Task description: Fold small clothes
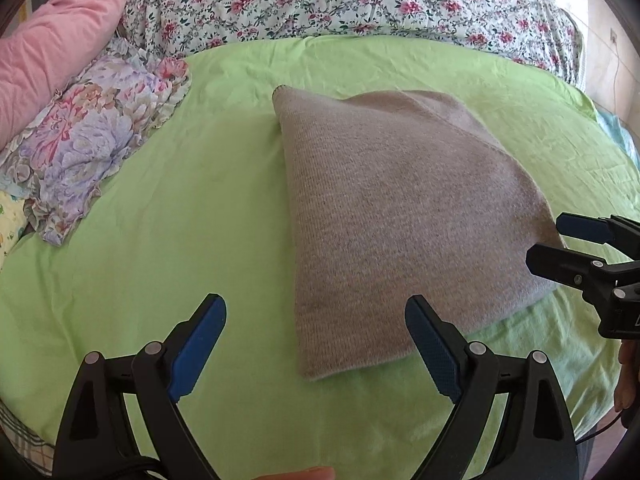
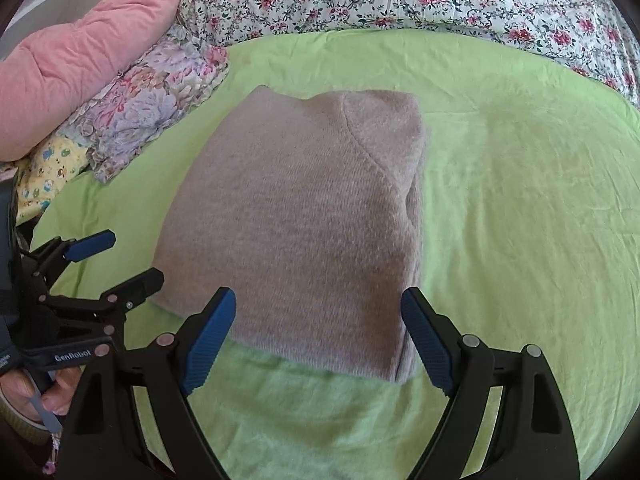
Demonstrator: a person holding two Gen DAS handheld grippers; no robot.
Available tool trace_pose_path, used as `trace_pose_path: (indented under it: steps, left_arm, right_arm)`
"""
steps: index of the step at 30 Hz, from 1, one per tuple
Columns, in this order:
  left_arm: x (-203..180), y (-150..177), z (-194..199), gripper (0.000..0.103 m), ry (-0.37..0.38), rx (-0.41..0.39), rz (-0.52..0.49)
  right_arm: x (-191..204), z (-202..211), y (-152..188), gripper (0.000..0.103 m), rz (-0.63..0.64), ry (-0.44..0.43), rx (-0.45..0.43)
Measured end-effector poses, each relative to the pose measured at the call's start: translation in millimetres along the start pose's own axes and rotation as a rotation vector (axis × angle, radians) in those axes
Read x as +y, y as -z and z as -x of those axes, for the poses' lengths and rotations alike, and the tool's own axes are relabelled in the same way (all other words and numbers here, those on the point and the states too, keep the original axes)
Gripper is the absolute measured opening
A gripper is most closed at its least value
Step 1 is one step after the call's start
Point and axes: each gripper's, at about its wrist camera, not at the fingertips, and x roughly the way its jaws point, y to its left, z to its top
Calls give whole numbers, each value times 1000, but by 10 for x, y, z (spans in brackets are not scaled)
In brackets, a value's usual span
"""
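A grey knit garment (image 1: 400, 208) lies folded on the green bed sheet (image 1: 160, 220) — both hand-held grippers, left hand-held gripper (image 1: 316, 344) and right hand-held gripper (image 2: 318, 336), gape wide, empty — folding apparently nearly finished.

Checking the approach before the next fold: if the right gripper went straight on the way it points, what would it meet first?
Most likely the folded grey knit garment: the right gripper points down at its near edge, jaws open and empty. Depth is unclear, so it might meet the green sheet just before that edge.

Bright soft daylight, fisheye-warped edges
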Motion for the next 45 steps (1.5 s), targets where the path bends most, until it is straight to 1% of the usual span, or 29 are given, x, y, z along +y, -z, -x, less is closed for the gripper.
trace_pose_path:
  steps: [12, 24, 39, 45]
  left_arm:
    - [26, -100, -94, 92, 21, 1, 25]
    - [-13, -181, -83, 93, 34, -13, 56]
    - [-51, -178, -59, 94, 40, -24, 72]
    - [-69, -138, 16, 94, 45, -42, 75]
  right_arm:
    - [13, -66, -117, 85, 1, -9, 3]
    - [-14, -111, -189, 85, -9, -22, 1]
    - [-26, -98, -203, 85, -22, -31, -13]
    - [-18, -57, -134, 85, -30, -33, -27]
